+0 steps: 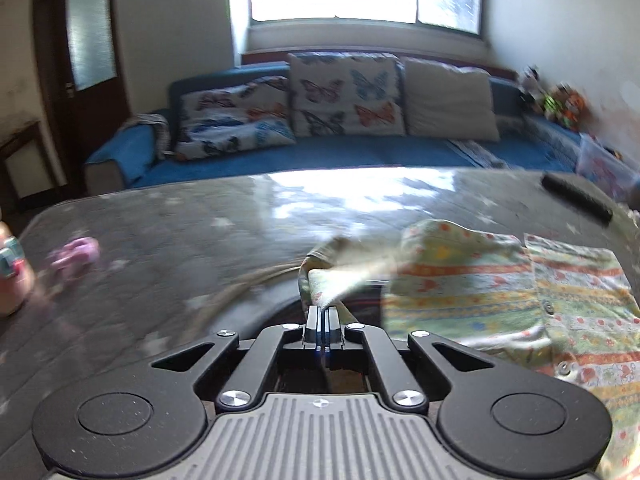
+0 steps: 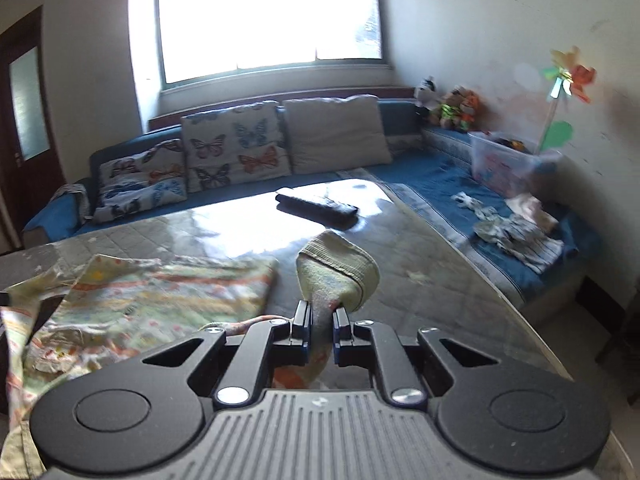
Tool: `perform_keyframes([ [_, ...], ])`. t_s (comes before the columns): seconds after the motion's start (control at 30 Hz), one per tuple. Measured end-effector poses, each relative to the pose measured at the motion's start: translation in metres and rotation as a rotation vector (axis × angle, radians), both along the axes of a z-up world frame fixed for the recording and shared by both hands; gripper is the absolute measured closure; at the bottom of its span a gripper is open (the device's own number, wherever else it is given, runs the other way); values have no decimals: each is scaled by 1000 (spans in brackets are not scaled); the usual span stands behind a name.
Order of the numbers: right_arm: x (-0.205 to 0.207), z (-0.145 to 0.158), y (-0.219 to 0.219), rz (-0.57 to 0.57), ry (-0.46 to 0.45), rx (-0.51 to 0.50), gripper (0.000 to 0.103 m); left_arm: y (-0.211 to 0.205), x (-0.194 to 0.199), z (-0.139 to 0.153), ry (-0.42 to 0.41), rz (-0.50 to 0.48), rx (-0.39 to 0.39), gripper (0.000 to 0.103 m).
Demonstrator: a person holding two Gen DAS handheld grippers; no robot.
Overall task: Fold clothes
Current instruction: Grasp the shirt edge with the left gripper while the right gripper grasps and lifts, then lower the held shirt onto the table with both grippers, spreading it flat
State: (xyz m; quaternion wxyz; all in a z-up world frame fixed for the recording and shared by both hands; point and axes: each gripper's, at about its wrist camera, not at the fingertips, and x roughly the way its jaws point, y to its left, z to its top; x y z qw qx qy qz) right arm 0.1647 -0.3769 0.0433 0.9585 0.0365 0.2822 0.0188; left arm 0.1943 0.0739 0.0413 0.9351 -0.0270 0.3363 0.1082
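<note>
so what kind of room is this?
Looks like a home living room: blue sofa with butterfly cushions under a window, soft toys in the corner, glass-topped table in front.

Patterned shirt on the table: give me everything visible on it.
The shirt is thin woven fabric, pale green with orange, yellow and white printed bands, with a buttoned placket. It lies crumpled and partly spread on the glossy table. The left gripper is shut on a cuffed sleeve end; the right gripper is shut on the other cuff, which stands up between its fingers. A black remote lies apart beyond it.
</note>
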Motion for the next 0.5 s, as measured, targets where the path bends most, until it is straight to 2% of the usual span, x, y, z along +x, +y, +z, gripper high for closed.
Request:
perform_keyframes([
  [0.2, -38, -19, -28, -83, 39, 36, 94, 34, -63, 13, -49, 123, -5, 102],
  [0.3, -50, -22, -30, -93, 46, 51, 94, 51, -93, 16, -67, 180, -35, 102],
  [0.5, -66, -28, -27, -78, 47, 81, 94, 70, -152, 19, -79, 271, -17, 102],
])
